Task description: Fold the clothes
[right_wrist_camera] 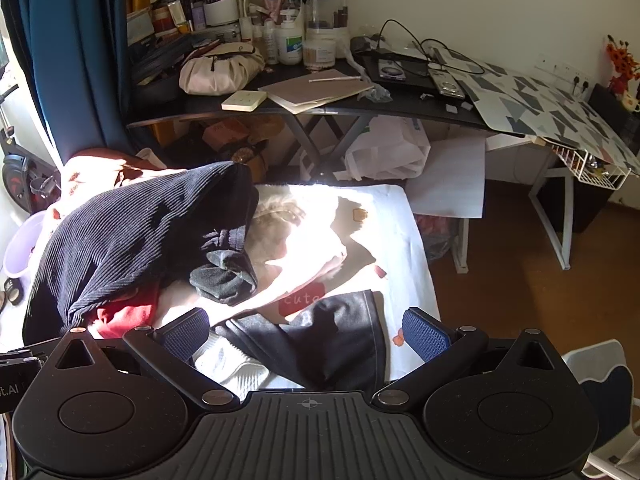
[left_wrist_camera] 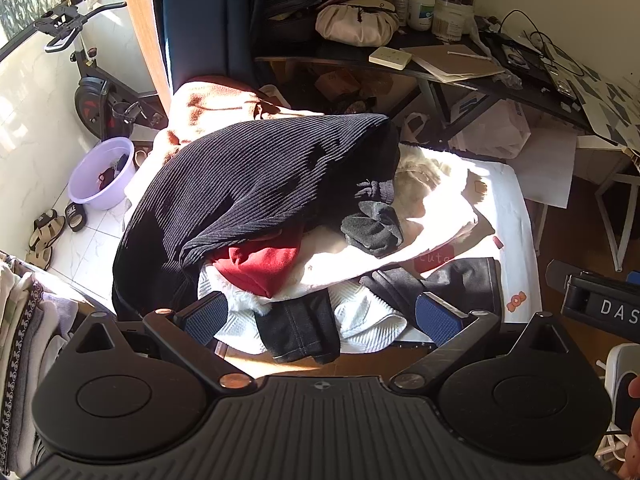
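A heap of clothes lies on a white-covered table (left_wrist_camera: pixel 516 208). On top is a dark ribbed garment (left_wrist_camera: pixel 248 184), also in the right wrist view (right_wrist_camera: pixel 132 236). Under it are a red garment (left_wrist_camera: pixel 264 268), a cream fluffy garment (left_wrist_camera: pixel 424 184), a small black bundle (left_wrist_camera: pixel 372 228), a white waffle cloth (left_wrist_camera: pixel 360 316) and dark trousers (left_wrist_camera: pixel 300 328). The trousers also show in the right wrist view (right_wrist_camera: pixel 332 340). My left gripper (left_wrist_camera: pixel 320 316) is open and empty above the heap's near edge. My right gripper (right_wrist_camera: pixel 306 336) is open and empty above the trousers.
A cluttered black desk (right_wrist_camera: pixel 360 108) with cosmetics, a beige pouch (right_wrist_camera: pixel 220 68) and cables stands behind. A lilac basin (left_wrist_camera: pixel 100 176), sandals and an exercise bike (left_wrist_camera: pixel 92 96) are on the left. Folded clothes (left_wrist_camera: pixel 24 340) are stacked at near left. A white chair (right_wrist_camera: pixel 600 392) is at right.
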